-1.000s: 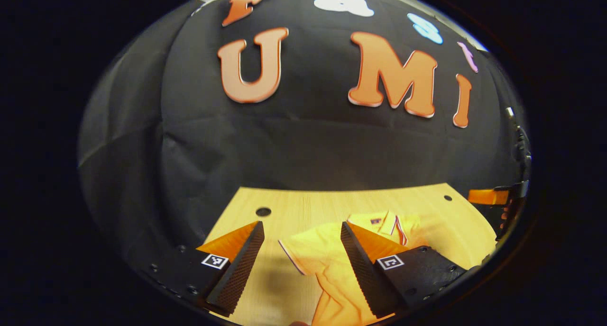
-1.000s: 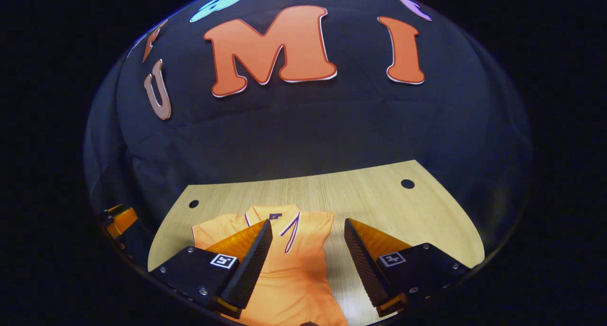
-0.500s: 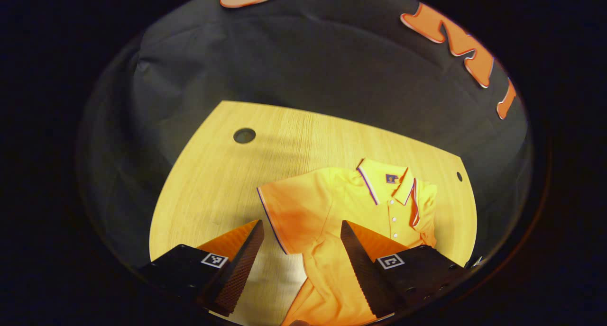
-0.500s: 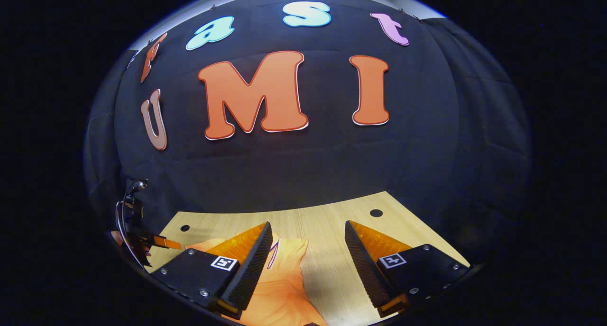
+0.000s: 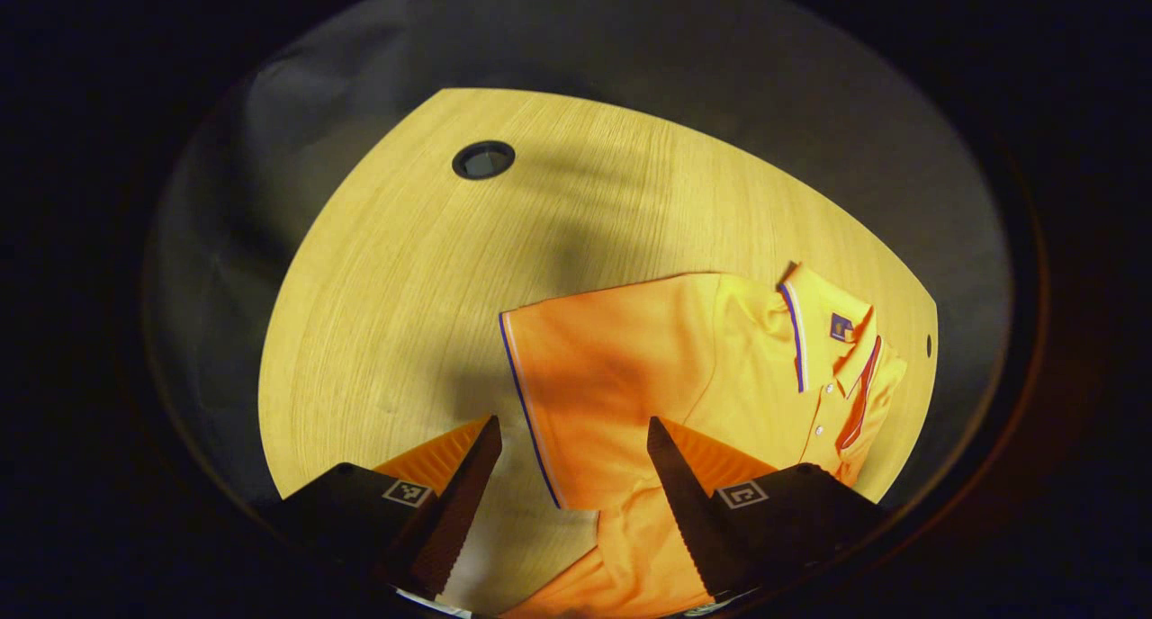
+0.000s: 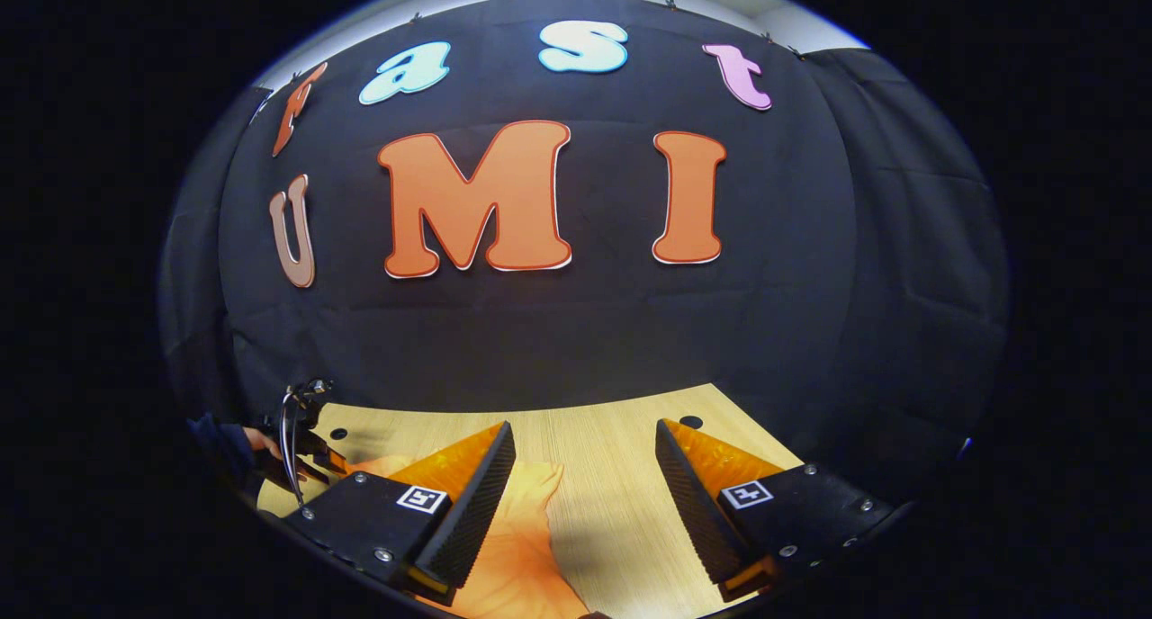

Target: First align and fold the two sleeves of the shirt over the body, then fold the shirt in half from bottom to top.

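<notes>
An orange polo shirt (image 5: 684, 376) with dark trim on collar and cuff lies on the wooden table (image 5: 405, 286). In the left gripper view its near sleeve (image 5: 576, 394) spreads flat toward the left, its cuff edge between my fingers. My left gripper (image 5: 569, 457) hovers open just above that sleeve. In the right gripper view a part of the shirt (image 6: 522, 538) shows low between the fingers of my right gripper (image 6: 585, 475), which is open and raised. The left gripper (image 6: 301, 444) and the hand holding it appear at the far left of that view.
The table has a round cable hole (image 5: 483, 160) at its far left and a small hole (image 6: 691, 421) near the right rear corner. Black cloth walls close in behind and beside the table.
My left gripper tilted down and moved in over the shirt's sleeve, which now looks larger. My right gripper lifted and pulled back, so less shirt lies under it.
</notes>
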`<state>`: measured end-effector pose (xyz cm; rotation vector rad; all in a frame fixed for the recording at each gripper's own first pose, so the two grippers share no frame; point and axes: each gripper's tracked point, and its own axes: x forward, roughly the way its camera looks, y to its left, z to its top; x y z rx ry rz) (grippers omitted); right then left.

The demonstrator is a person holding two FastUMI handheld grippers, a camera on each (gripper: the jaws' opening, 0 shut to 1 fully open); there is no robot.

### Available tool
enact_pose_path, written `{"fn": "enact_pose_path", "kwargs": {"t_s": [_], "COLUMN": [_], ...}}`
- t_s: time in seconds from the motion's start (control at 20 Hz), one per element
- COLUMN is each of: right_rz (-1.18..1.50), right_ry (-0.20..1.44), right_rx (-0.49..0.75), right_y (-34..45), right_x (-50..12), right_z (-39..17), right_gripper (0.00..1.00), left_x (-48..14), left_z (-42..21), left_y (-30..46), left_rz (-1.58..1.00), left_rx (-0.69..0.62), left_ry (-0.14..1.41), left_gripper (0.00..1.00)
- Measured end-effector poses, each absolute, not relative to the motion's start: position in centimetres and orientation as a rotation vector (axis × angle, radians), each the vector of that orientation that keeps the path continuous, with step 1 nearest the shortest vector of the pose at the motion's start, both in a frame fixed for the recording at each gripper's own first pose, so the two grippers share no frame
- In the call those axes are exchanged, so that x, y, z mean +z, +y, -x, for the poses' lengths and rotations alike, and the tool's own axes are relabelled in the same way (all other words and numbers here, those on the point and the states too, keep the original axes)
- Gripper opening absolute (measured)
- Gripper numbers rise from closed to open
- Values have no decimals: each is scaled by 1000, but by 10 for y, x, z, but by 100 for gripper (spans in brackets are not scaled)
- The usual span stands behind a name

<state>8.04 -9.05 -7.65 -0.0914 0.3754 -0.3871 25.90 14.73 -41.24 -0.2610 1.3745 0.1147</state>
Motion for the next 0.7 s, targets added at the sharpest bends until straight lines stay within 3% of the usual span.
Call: {"fn": "enact_pose_path", "kwargs": {"t_s": [0.2,0.25,0.4,0.55,0.65,0.7], "right_rz": [103,105,113,109,107,107], "right_ry": [372,376,384,384,391,397], "right_rx": [-386,-384,-371,-359,-353,-351], "right_y": [-93,-93,-95,-97,-99,-100], "right_x": [-82,-85,-89,-92,-95,-96], "right_z": [-73,-72,-72,-77,-79,-80], "right_gripper": [95,95,95,95,95,95], "left_x": [-436,-434,-434,-435,-435,-426], "left_z": [-250,-265,-264,-266,-269,-270], "left_y": [159,160,155,148,142,129], "left_rz": [188,180,153,146,150,188], "left_rx": [187,188,153,122,43,9], "left_ry": [1477,1428,1416,1400,1363,1357], "left_gripper": [98,97,88,18,17,4]}}
